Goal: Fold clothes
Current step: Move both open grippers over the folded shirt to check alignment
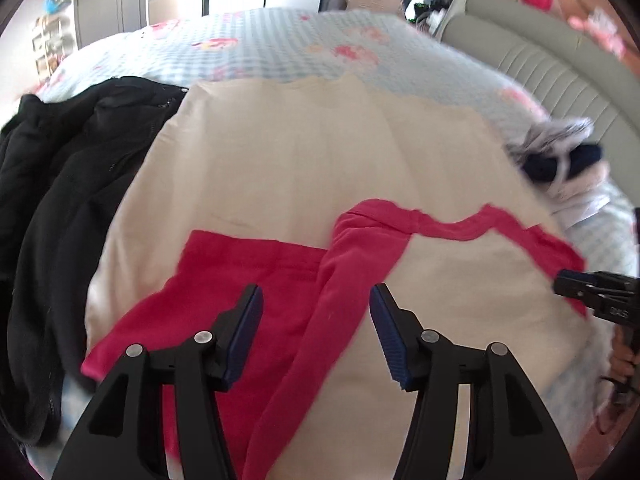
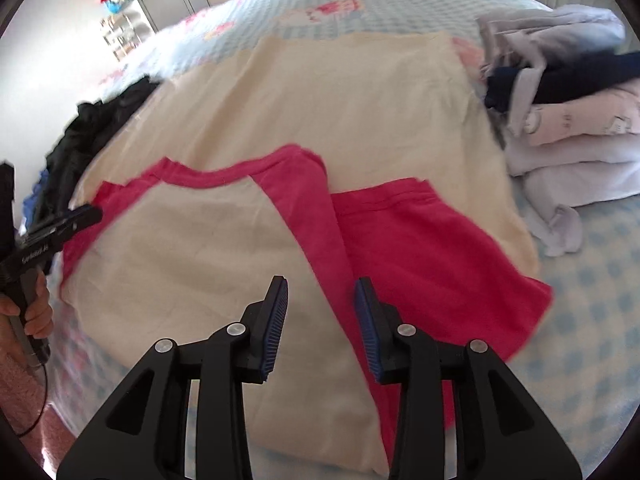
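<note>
Across the bed (image 1: 280, 36), a cream cloth (image 1: 304, 152) lies spread flat, and on it sits the pink garment (image 1: 248, 276), close to the near edge. My left gripper (image 1: 316, 300) hovers over it with jaws apart, nothing pressed between the blue pads, only pink fabric lying below the gap. My right gripper (image 2: 321, 292) hangs above the same garment, jaws parted too, a narrower gap and nothing pinched.

Room to move: a heap of black clothes (image 1: 60, 208) crowds one side of the cream cloth, touching its edge. On the other side a folded stack (image 2: 576, 136) of pale and navy pieces stands just beside the cloth. Checked bedcover shows bare beyond the far edge.

Now the garment itself: one broad pink panel lies flat, a long strip runs diagonally toward me, and a thin curved band arcs off sideways, its far end beside the other gripper. Cream cloth shows inside that arc. Edges blur somewhat.
</note>
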{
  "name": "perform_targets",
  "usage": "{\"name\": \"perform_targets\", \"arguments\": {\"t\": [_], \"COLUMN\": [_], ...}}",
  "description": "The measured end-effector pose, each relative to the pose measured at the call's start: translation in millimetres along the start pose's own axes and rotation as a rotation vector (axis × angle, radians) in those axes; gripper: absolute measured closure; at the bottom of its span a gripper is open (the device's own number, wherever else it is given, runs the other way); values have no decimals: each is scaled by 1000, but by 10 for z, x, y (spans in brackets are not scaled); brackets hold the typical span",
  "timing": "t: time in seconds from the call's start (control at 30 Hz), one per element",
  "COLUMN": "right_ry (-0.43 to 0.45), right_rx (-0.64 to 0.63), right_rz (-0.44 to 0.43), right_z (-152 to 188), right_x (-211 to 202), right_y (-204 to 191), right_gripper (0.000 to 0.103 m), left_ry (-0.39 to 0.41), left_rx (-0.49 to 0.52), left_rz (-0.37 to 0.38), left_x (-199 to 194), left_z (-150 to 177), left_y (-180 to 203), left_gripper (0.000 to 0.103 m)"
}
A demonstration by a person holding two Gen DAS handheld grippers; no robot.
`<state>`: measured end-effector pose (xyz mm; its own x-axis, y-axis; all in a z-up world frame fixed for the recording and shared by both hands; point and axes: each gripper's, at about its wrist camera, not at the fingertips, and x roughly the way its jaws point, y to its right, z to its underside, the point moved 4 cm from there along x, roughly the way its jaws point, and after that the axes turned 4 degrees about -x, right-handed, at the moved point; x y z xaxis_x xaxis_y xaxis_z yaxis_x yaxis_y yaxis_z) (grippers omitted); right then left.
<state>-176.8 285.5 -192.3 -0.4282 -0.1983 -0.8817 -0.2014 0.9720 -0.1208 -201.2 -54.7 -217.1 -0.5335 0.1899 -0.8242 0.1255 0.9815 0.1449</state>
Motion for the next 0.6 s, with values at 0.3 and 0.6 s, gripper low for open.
{"name": "perform_targets", "arguments": {"t": [0.3, 0.6], "right_ry": [59, 5], "right_rx": [57, 54], "right_rz": [36, 51], "right_z": [-5, -4], "right_x": [-124, 73], "right_y": [232, 168], "right_gripper": [66, 68], "left_ry": [26, -33], "left_rx": [-196, -108], "left_rz": [90, 11], "left_x": [-103, 194], "left_z": [-116, -56], "left_y": [-427, -165], "left_gripper": [49, 45]}}
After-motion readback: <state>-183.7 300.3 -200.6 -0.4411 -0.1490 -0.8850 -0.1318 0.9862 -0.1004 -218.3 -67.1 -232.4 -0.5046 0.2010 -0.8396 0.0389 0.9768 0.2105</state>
